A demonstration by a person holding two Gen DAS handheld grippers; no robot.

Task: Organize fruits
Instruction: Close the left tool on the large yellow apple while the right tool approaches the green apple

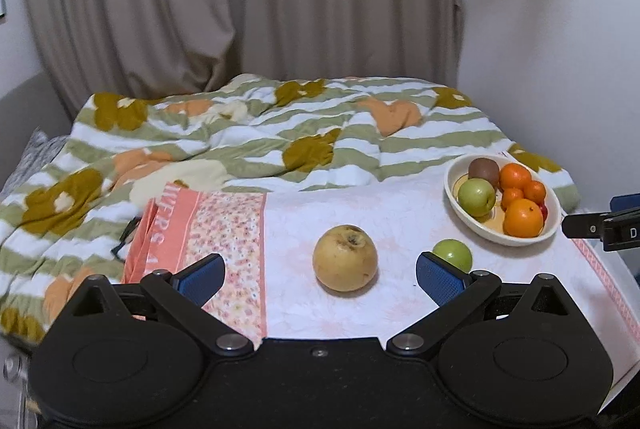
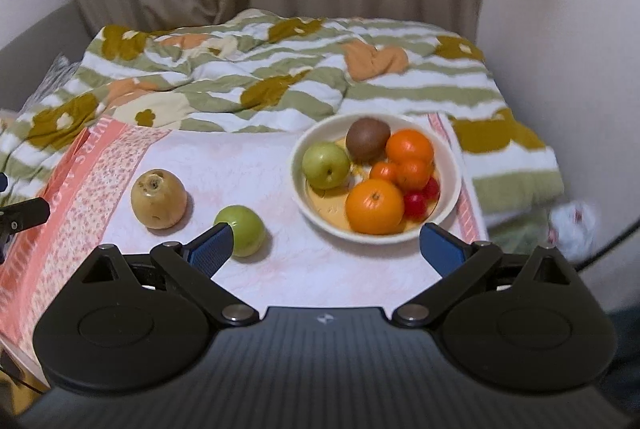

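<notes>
Hovering with jaws spread and empty, the left gripper (image 1: 320, 275) lines up on the yellow pear (image 1: 345, 258); the right gripper (image 2: 326, 245), equally wide and empty, sits beside the small green apple (image 2: 241, 230). Both fruits lie loose on the pink cloth (image 2: 256, 165). Beyond, the bowl (image 2: 448, 165) already holds most fruit; judging by this, two remain

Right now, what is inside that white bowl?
The white bowl holds a green apple, a brown kiwi, several oranges and small red fruits. Anything beneath them is hidden.
</notes>
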